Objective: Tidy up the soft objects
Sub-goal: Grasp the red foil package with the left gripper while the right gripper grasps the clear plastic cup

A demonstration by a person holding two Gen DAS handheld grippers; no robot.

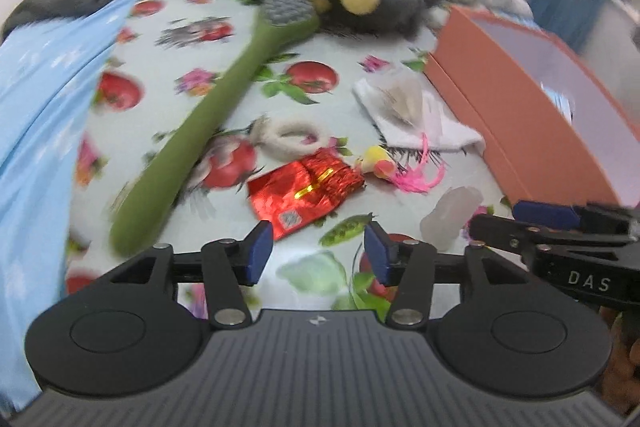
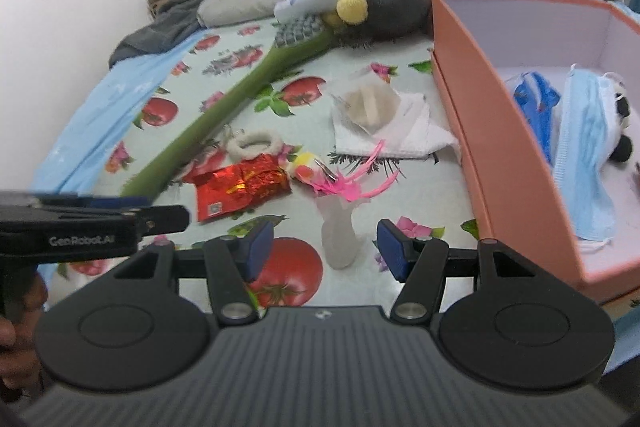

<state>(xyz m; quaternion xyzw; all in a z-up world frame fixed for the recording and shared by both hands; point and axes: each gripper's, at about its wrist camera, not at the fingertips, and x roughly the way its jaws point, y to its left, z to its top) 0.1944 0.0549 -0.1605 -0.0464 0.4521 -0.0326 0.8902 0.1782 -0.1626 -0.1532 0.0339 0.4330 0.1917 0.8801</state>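
Observation:
My left gripper (image 1: 319,251) hovers open over the floral sheet, nothing between its blue pads; a red foil pouch (image 1: 304,193) lies just ahead of it. My right gripper (image 2: 326,247) is open too, with a translucent white soft piece (image 2: 340,239) lying between its fingers, untouched by the pads. Further ahead are a pink feather toy (image 2: 340,183), a fluffy white ring (image 2: 252,143) and a white cloth (image 2: 404,135). The orange box (image 2: 480,131) on the right holds a blue face mask (image 2: 580,147) and a panda plush (image 2: 620,123).
A long green brush (image 1: 192,143) lies diagonally across the sheet. A grey plush with a yellow ball (image 2: 384,3), pillows and dark clothes pile up at the back. A blue blanket (image 1: 36,115) borders the left side. The right gripper (image 1: 560,227) shows at the left view's right edge.

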